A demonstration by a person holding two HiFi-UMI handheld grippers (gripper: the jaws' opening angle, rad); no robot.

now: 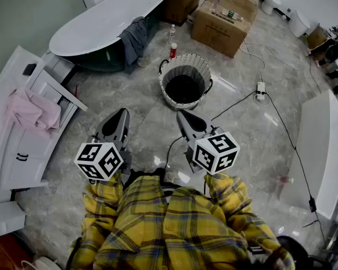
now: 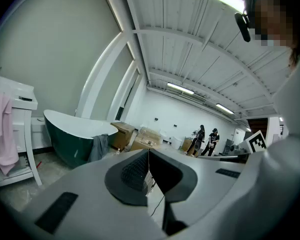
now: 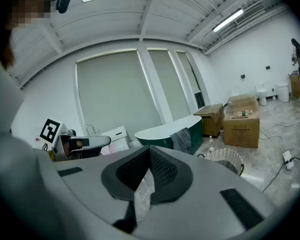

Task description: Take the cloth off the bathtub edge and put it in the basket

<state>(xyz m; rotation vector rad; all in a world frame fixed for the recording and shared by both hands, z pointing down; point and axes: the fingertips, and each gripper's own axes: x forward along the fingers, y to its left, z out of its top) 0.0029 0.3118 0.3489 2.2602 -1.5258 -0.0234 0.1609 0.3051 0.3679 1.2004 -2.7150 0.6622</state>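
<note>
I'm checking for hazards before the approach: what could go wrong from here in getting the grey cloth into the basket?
1. The black cable crosses the floor beside the basket; feet could snag it.
2. Bottles stand on the floor close beside the hanging cloth; pulling it may topple them.

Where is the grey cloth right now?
The grey cloth hangs over the bathtub edge, upper left of centre in the head view, up-left of the basket.
</note>
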